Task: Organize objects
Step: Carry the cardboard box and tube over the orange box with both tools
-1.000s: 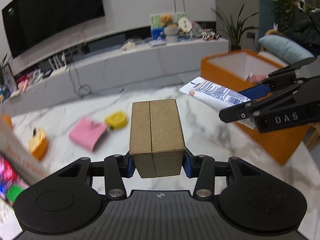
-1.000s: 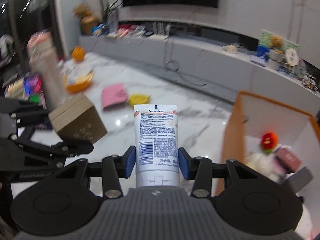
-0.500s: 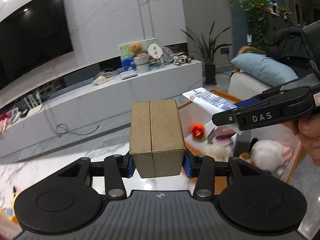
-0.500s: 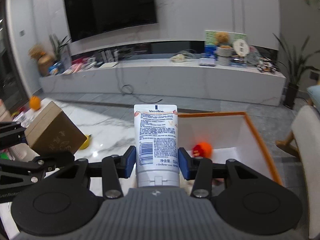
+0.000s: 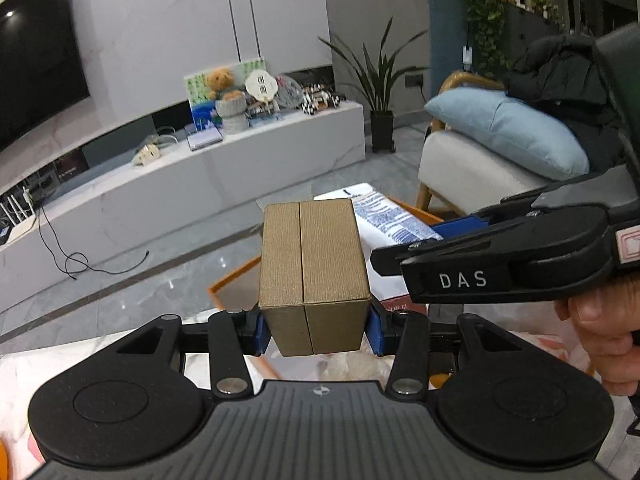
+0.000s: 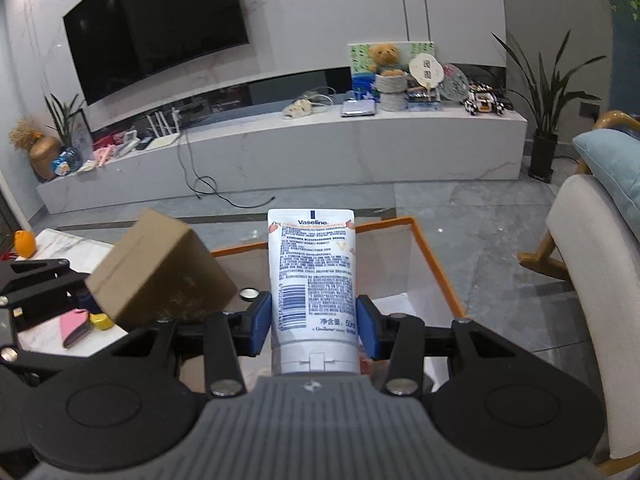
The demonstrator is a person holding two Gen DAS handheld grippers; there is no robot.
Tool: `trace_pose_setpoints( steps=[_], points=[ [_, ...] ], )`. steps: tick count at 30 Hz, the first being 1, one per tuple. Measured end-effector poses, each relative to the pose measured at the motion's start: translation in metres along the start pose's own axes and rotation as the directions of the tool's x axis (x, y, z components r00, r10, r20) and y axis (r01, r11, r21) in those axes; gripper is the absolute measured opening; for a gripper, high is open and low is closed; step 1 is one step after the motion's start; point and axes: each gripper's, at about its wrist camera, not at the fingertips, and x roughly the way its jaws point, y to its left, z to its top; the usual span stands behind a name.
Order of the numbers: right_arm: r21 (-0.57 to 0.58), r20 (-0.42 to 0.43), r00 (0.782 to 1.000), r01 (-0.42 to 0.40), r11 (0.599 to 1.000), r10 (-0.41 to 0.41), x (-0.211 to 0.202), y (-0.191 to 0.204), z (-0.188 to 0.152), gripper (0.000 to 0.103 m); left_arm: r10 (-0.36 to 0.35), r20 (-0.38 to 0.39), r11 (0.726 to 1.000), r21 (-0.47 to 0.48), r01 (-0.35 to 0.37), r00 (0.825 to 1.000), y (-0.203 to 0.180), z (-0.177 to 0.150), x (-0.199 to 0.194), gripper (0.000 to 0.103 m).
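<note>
My left gripper (image 5: 314, 330) is shut on a small brown cardboard box (image 5: 313, 272), held in the air over the near left corner of an orange-rimmed white bin (image 5: 234, 276). My right gripper (image 6: 314, 326) is shut on a white Vaseline tube (image 6: 312, 276), cap end towards me, above the same bin (image 6: 436, 264). The box (image 6: 160, 276) and left gripper show at the left of the right wrist view. The tube (image 5: 394, 224) and right gripper show at the right of the left wrist view. The bin's contents are mostly hidden.
A marble table (image 6: 72, 248) at left holds an orange (image 6: 24, 243), a pink pouch (image 6: 74, 330) and a yellow item (image 6: 100, 321). A white armchair (image 6: 588, 280) with a blue cushion (image 5: 508, 128) stands right of the bin. A long TV bench (image 6: 320, 140) lies beyond.
Both grippers have swung right from over the marble table to above the orange bin, keeping the box and the tube. The two grippers are now close side by side.
</note>
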Motion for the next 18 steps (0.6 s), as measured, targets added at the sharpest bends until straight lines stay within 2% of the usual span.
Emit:
trace_pose_setpoints(
  steps=[8, 18],
  points=[
    [0.077, -0.069, 0.998, 0.002, 0.997, 0.003, 0.029, -0.026, 0.002, 0.047, 0.009, -0.089, 1.0, -0.016, -0.01, 0.996, 0.001, 0.0, 0.036, 0.052],
    [0.06, -0.131, 0.991, 0.018, 0.998, -0.01, 0.052, -0.02, -0.008, 0.047, 0.049, -0.15, 0.998, 0.033, -0.045, 0.987, -0.006, -0.004, 0.056, 0.052]
  ],
)
